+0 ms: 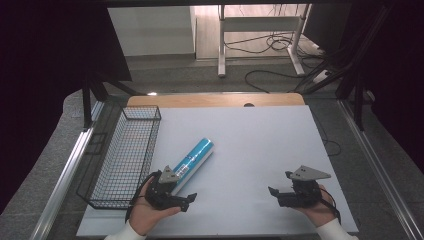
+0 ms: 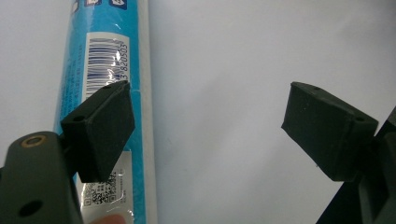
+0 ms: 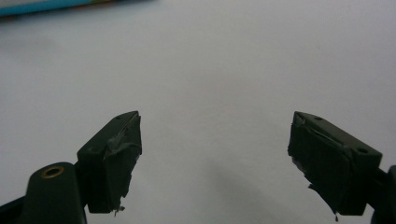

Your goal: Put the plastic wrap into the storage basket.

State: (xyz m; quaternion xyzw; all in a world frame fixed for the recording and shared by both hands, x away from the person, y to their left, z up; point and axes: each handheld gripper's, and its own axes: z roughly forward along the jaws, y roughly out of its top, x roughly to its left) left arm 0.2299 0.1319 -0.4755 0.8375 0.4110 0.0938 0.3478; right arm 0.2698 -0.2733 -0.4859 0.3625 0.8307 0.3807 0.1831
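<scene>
A blue and white tube [image 1: 194,157] lies slanted on the white table mat, just right of the wire basket. My left gripper [image 1: 186,200] rests at the tube's near end, held by a hand, jaws wide apart and nothing between them. In the left gripper view the tube [image 2: 105,70] with its barcode runs up the left side, partly behind the left pad [image 2: 100,133], while bare mat shows between the pads. My right gripper [image 1: 276,195] sits low at the front right of the mat, open over bare mat. A blue strip of the tube [image 3: 46,7] shows at the top left of the right gripper view.
A black wire basket [image 1: 125,155] stands along the mat's left edge. A wooden table edge [image 1: 215,100] shows behind the mat. Beyond it are a floor with cables [image 1: 270,45] and a white frame's legs [image 1: 221,50].
</scene>
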